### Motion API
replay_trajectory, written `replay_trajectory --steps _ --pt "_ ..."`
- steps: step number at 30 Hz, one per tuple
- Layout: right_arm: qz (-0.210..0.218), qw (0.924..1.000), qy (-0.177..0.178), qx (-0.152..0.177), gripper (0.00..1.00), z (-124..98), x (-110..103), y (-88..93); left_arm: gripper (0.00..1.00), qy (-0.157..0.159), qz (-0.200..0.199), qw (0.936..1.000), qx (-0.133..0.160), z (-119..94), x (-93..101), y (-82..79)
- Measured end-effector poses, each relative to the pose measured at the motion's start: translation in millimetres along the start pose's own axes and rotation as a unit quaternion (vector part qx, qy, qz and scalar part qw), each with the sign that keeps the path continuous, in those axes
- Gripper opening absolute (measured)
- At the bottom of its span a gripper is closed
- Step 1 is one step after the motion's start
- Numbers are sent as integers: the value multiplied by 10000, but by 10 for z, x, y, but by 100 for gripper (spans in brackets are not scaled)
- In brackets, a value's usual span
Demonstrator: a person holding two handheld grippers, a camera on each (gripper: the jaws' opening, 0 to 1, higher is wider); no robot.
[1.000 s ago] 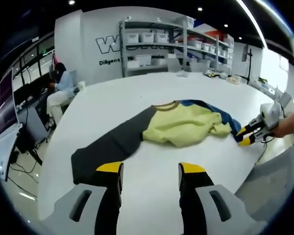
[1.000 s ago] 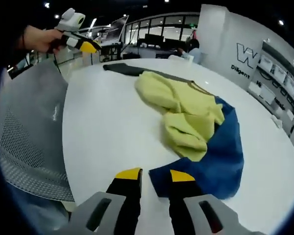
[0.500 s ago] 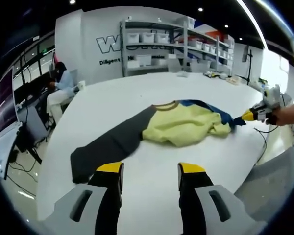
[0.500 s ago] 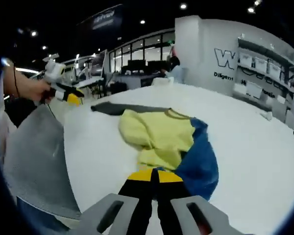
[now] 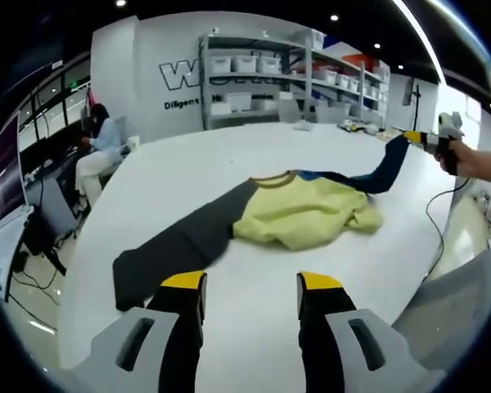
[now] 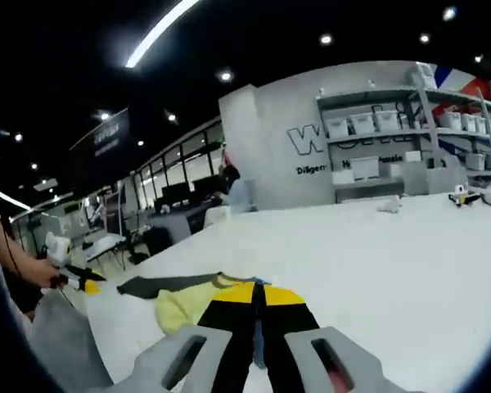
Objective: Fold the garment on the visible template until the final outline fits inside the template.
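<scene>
A garment lies on the white table (image 5: 188,176), with a yellow body (image 5: 303,213), a dark grey sleeve (image 5: 176,246) stretched to the left and a blue sleeve (image 5: 386,168). My right gripper (image 5: 414,137), held by a hand at the right, is shut on the blue sleeve's end and holds it up off the table. In the right gripper view its jaws (image 6: 255,291) are closed together, with the yellow body (image 6: 184,304) and dark sleeve (image 6: 147,285) below them. My left gripper (image 5: 252,282) hovers open over bare table short of the garment, and also appears as the left gripper (image 6: 80,282).
Shelves with white bins (image 5: 254,70) stand beyond the table. A person (image 5: 98,151) sits at a desk at the left. Small items (image 5: 356,124) lie at the table's far right edge. A cable (image 5: 438,209) trails over the right edge, and a grey mesh chair (image 6: 57,352) stands nearby.
My right gripper has shut on the blue sleeve's end and raised it up and outward, stretching the sleeve off the table. My left gripper has stayed in place, open.
</scene>
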State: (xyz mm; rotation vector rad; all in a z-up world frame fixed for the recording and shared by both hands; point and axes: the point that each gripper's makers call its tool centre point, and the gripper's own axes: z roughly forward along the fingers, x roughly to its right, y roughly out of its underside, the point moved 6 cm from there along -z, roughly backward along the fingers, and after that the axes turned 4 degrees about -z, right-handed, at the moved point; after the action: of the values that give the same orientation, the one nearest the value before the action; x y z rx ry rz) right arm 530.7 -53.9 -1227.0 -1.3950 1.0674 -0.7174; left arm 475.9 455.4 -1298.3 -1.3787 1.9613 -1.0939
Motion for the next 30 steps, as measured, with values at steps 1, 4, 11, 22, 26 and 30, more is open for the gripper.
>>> replay_trajectory --steps 1,4,11,22,26,30 --pt "-40 9999 143 -4 0 -6 96 -31 46 4 0 10000 -14 6 5 -1" --pt "137 9975 677 135 0 -26 541 -148 46 27 44 10000 -35 50 41 -39" --pt "315 9942 1024 3 0 -43 1000 25 46 62 111 9999 -56 109 79 -97" --pt "343 9886 1092 -978 0 12 1290 531 46 113 168 9997 -160 160 148 -76" --pt "-530 9905 268 -1244 0 121 1189 502 46 127 181 9996 -161 168 168 -98" --pt "-1412 9712 -688 -1790 0 81 986 610 46 136 206 9996 -154 169 161 -124"
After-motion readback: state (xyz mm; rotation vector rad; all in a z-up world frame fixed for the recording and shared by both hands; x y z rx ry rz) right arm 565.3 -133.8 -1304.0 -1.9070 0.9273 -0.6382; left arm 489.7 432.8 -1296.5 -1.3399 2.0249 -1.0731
